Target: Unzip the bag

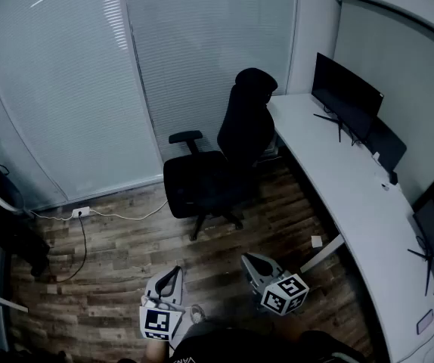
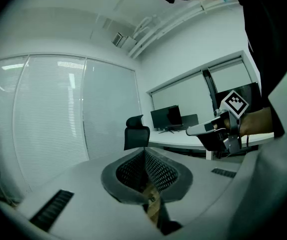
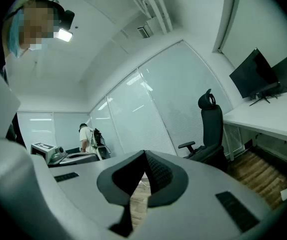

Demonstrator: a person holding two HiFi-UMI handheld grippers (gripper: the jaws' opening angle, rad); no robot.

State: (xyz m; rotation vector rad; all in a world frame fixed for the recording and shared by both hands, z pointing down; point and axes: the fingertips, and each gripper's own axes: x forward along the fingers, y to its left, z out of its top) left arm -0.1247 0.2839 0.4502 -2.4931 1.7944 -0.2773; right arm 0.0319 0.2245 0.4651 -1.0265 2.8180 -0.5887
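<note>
Shows left gripper (image 1: 176, 272) and right gripper (image 1: 247, 259) at bottom centre of the head view, each with jaws pressed together on nothing, above wooden floor (image 1: 119, 271). Beyond, at mid-frame, shows a black office chair (image 1: 224, 165), with a white desk (image 1: 338, 180) along the right edge. Cannot tell where the bag lies.

A: How is the right gripper (image 3: 144, 158) set?
B: Its fingers (image 3: 164, 178) are seen pressed together. Beyond them an office chair (image 3: 211, 129) is shown beside a white bench (image 3: 268, 115), on which a monitor (image 3: 252, 74) is carried.
</note>
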